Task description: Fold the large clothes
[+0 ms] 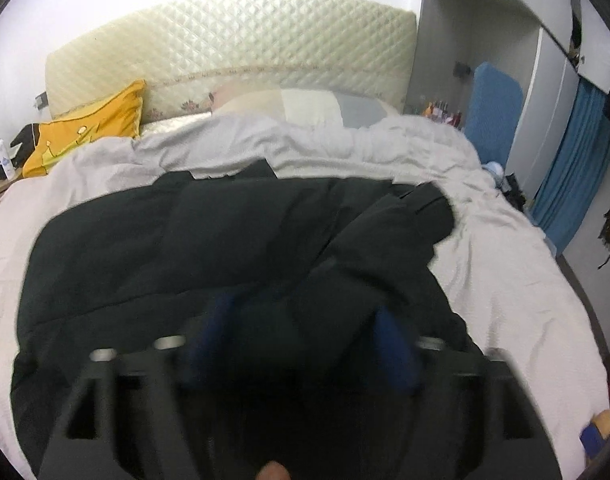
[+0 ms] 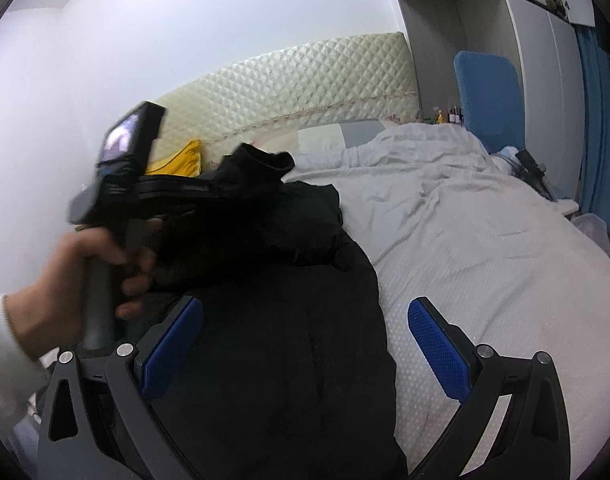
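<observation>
Writing: no brand, label or lettering could be read on either tool or on the garment.
Right gripper (image 2: 305,344): nearest the camera, its blue-padded fingers (image 2: 439,346) stood wide apart, holding nothing; one hung over the black jacket (image 2: 265,320), the other over the bed (image 2: 485,240).
Left gripper (image 1: 305,328): blurred; its blue fingers (image 1: 393,344) looked spread over the jacket, but whether they pinched cloth I cannot tell. In the right wrist view a raised fold of the jacket sat at its front end.
Left hand (image 2: 77,276): wrapped round the left tool's grey handle, beside the jacket's left edge.
Black jacket: lay spread on the bed's near half.
Yellow pillow (image 1: 85,128): beyond the jacket, to its left.
Quilted headboard (image 1: 233,48): farthest, behind the jacket.
</observation>
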`<state>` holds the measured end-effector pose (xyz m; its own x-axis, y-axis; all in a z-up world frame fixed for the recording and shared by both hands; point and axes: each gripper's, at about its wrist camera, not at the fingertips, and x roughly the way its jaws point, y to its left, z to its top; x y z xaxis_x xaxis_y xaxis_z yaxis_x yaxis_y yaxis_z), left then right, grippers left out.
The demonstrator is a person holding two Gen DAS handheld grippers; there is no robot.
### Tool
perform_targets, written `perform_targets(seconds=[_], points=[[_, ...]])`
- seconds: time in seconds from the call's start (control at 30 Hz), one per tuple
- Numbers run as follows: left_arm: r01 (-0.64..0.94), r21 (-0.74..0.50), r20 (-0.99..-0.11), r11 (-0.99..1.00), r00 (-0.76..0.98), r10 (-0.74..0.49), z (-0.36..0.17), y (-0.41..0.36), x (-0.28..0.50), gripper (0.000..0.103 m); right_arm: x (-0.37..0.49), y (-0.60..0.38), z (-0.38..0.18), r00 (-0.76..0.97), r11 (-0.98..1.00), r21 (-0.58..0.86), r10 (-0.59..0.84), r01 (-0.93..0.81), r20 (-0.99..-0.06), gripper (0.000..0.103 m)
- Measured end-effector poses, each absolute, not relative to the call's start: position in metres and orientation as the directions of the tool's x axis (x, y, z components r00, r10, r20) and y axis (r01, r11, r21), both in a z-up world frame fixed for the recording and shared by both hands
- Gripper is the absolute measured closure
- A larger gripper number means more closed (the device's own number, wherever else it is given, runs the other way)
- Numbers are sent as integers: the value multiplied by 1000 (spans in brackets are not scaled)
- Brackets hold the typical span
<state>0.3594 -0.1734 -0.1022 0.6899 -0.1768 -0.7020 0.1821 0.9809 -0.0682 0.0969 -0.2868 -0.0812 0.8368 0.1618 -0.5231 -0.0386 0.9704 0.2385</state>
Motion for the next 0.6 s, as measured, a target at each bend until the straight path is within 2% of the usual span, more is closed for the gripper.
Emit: perform_targets(seconds=[0.23,0.47,0.57,0.6], points=[[147,-129,-646,981,738,-196,-46,-99,320,20,106,-269,-62,846,974,212,176,-77,-504,0],[56,-118,-591,991,798,-116,1,-16,310,20,142,-237,-3,895,974,151,216,-169,-389,0],[24,-103,-588,994,805,-80,3,14,322,20,172,-223,6,891,970,132,239,-203,-387,0],[15,-100,-589,995,805,-72,2,19,326,20,181,-219,6,886,970,128,242,-208,-396,3]])
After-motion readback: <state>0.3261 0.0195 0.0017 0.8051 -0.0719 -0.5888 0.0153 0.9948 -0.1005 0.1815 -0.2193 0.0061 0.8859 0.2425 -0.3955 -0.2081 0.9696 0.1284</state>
